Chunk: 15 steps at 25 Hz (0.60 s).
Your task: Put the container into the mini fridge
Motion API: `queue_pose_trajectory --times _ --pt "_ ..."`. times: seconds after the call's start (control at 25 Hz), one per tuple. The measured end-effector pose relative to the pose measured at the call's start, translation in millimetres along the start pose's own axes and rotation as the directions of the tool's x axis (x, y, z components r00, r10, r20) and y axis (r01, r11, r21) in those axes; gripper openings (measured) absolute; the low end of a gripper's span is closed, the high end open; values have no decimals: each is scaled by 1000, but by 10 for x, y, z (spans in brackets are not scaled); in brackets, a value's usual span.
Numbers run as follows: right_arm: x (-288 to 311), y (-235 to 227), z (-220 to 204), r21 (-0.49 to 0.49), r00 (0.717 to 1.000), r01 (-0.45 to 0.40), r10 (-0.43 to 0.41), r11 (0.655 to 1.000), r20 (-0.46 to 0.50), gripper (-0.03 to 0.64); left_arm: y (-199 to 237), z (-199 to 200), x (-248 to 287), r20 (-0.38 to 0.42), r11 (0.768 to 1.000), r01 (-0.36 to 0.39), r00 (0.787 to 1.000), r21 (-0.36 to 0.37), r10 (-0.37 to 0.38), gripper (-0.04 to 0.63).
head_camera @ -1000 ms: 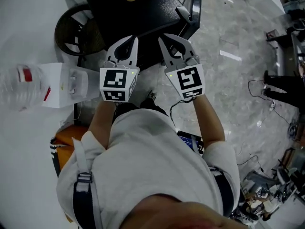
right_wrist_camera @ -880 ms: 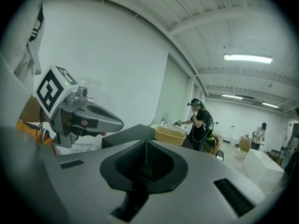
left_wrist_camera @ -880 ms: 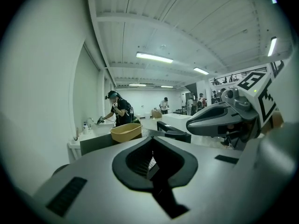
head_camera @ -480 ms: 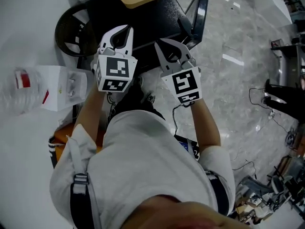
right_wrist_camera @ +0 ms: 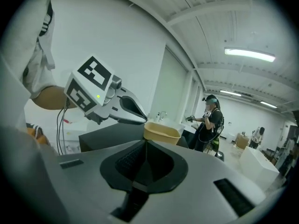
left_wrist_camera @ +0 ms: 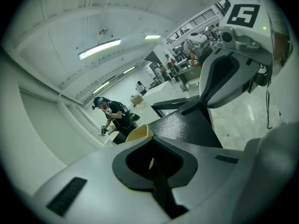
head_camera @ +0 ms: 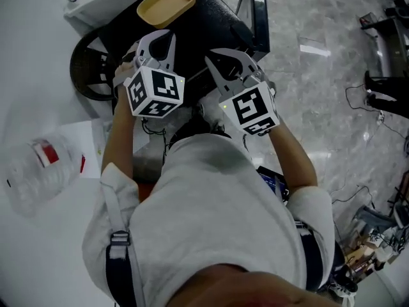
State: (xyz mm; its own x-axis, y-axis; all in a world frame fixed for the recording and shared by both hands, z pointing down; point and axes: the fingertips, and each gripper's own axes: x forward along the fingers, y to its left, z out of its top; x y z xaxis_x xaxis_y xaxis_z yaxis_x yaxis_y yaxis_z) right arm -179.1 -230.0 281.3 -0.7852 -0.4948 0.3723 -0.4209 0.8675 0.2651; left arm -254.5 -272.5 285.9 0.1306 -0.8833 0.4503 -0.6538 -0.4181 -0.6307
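Note:
A yellow oval container (head_camera: 167,3) stands empty on top of the black mini fridge (head_camera: 214,19). My left gripper (head_camera: 168,38) is shut with nothing in it, its tips over the fridge top just below the container. My right gripper (head_camera: 213,57) is shut and empty beside it, a little nearer to me. In the left gripper view the container (left_wrist_camera: 138,133) shows just past the closed jaws (left_wrist_camera: 152,163), with the fridge top (left_wrist_camera: 187,127) to the right. From the right gripper view, the container (right_wrist_camera: 161,133) sits beyond the closed jaws (right_wrist_camera: 144,164), and the left gripper (right_wrist_camera: 127,107) reaches toward it.
A dark upright panel (head_camera: 257,11) stands at the fridge's right edge. A black ring-shaped object (head_camera: 86,69) lies left of the fridge. A clear bottle with a red label (head_camera: 38,171) and white paper (head_camera: 86,155) lie at left. Another person (right_wrist_camera: 210,120) stands farther off. Cables (head_camera: 377,101) cross the floor.
Both grippers have moved forward toward the fridge and the container. The left gripper has rolled, so its marker cube now faces differently. Both stay shut and empty.

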Motion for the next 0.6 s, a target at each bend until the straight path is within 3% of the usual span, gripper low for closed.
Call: queue_pose_trajectory --times 0.2,0.28,0.32,0.6 --pt "6 -193 60 -15 1000 20 -20 1000 -19 40 178 7 244 -6 993 73 997 90 -73 15" --pt "-31 -259 78 -8 1000 19 -19 1000 -13 40 164 74 307 -30 988 100 995 118 -97 145" --pt "-55 -295 79 -9 1000 23 -24 1000 -15 40 144 87 347 -46 985 112 993 133 -107 163" --pt "-96 -461 102 -10 1000 16 -16 1000 10 40 42 -16 712 -146 967 201 973 157 -178 162"
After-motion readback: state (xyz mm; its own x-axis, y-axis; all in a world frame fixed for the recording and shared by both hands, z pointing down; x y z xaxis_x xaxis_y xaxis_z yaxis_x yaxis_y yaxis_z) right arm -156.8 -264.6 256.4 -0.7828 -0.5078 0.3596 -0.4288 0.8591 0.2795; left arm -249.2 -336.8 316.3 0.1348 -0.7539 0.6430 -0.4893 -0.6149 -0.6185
